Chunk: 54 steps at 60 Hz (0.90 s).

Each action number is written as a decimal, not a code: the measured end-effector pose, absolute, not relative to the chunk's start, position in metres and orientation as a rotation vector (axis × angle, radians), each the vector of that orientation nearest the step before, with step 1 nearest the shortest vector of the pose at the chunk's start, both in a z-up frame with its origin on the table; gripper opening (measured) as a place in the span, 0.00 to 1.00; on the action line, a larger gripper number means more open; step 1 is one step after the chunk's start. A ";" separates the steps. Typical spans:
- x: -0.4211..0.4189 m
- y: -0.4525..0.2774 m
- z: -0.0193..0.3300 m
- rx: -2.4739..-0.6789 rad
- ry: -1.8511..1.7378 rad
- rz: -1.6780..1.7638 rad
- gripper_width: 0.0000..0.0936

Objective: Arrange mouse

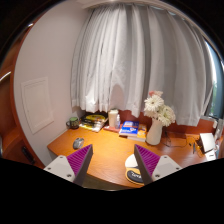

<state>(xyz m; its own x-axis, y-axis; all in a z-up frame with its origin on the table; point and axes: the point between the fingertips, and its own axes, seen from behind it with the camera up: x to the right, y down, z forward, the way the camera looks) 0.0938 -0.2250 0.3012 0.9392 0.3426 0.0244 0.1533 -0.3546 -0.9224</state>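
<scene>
A small grey mouse-shaped object (78, 143) lies on the wooden desk (105, 145), just beyond my left finger. A white rounded object (131, 160), possibly another mouse, sits on a black mouse mat (134, 176) against the inner side of my right finger. My gripper (113, 162) is open and empty, hovering above the desk's near edge, its purple pads wide apart. Neither object is touched by both fingers.
A vase of white flowers (155, 125) stands at the back right. Books (129, 128), a white cup (114, 118) and a yellow-and-dark box (94, 122) line the back of the desk. A white device (207, 142) stands far right. White curtains (140, 60) hang behind.
</scene>
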 end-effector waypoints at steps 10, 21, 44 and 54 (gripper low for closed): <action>0.063 -0.220 0.240 -1.995 -0.363 0.194 0.89; 0.008 -0.210 0.153 -2.099 -0.355 0.174 0.88; -0.173 -0.134 0.027 -2.280 -0.310 0.176 0.89; -0.227 -0.083 0.001 -2.314 -0.277 0.167 0.88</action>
<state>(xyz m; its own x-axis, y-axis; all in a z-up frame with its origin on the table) -0.2271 -0.0833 0.0008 0.9676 0.2500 -0.0342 0.1472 -0.6695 -0.7281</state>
